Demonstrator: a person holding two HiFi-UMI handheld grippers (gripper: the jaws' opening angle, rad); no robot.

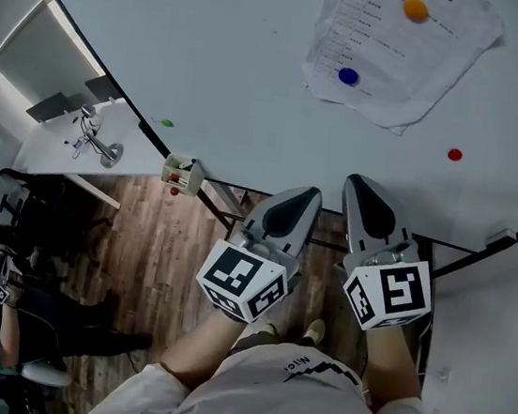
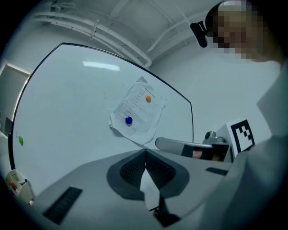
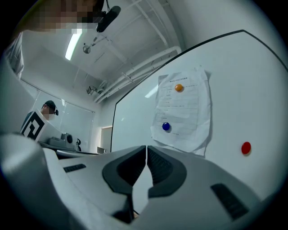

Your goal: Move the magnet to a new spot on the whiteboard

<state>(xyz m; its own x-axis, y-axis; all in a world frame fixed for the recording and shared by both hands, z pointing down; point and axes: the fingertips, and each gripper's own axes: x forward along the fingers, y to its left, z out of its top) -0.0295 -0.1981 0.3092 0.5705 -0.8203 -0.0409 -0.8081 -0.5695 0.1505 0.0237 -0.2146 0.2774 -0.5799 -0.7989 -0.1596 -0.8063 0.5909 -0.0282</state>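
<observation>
- Red magnet [image 1: 454, 154] on bare whiteboard [image 1: 214, 44], right of the paper sheet [image 1: 391, 67] and well apart from both grippers. Nearest magnet to the right gripper [image 1: 357, 183], so probably the one to move, though hard to say for sure.
- Also on the whiteboard: orange magnet [image 1: 415, 9] and blue magnet [image 1: 348, 76] pinning the paper sheet, and green magnet [image 1: 166, 123] far to the left near the lower edge.
- Side by side below the whiteboard's lower edge, tips aimed up at it: left gripper [image 1: 310, 194] and right gripper. Both claws pressed together, nothing between the pads, touching nothing.
- Task apparently not yet begun, judging by the empty claws and the gap to every magnet.
- Risk: reaching in with the claw closed. Likely to bump the magnet and shove it along instead of gripping it; needs spreading first.
- Risk: taking the orange magnet or blue magnet. Would loosen the paper sheet, with sagging or a drop as the likely result.
- Risk: small round magnet sitting flat on a smooth surface, so little for the pads to bite on. A shallow pinch could end in a slip and a fall to the floor.
- Risk: too steep an approach, scraping jaw tips across the whiteboard.
- Risk: letting go before the magnet seats flat at the new spot, leading to a slide or a drop.
</observation>
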